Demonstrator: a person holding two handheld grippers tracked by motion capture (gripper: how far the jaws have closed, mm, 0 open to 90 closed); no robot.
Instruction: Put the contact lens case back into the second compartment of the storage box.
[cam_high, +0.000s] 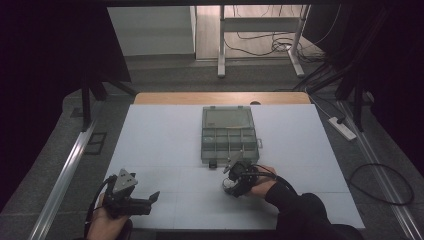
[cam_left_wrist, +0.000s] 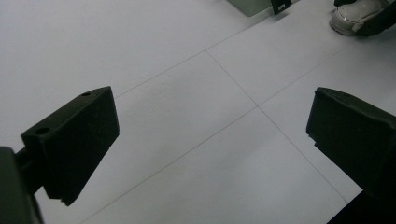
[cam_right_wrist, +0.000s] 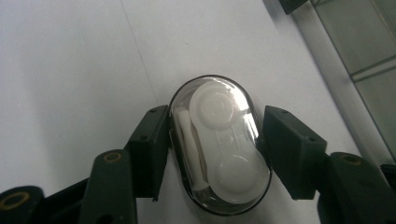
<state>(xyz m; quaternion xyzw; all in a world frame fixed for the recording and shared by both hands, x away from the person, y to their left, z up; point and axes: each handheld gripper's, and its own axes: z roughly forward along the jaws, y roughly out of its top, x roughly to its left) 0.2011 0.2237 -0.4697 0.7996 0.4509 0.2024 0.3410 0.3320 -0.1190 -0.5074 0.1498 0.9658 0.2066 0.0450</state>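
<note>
A clear oval case (cam_right_wrist: 219, 154) with a white two-cup insert lies on the white table top, just in front of a grey compartment box (cam_high: 204, 144). My right gripper (cam_high: 231, 184) is shut on this case, one jaw pressed against each long side. In the left gripper view the case (cam_left_wrist: 351, 17) sits at the top right, beside the box's corner (cam_left_wrist: 250, 4). My left gripper (cam_high: 152, 200) hovers low at the near left of the table, pointing right. Its jaws stand wide open (cam_left_wrist: 210, 135) with bare table between them.
The white table top (cam_high: 165, 145) has free room left and right of the box. A wooden edge (cam_high: 220, 98) runs along its far side. On the floor to the right lie a power strip (cam_high: 342, 128) and cables (cam_high: 385, 185). White frame legs (cam_high: 221, 45) stand behind.
</note>
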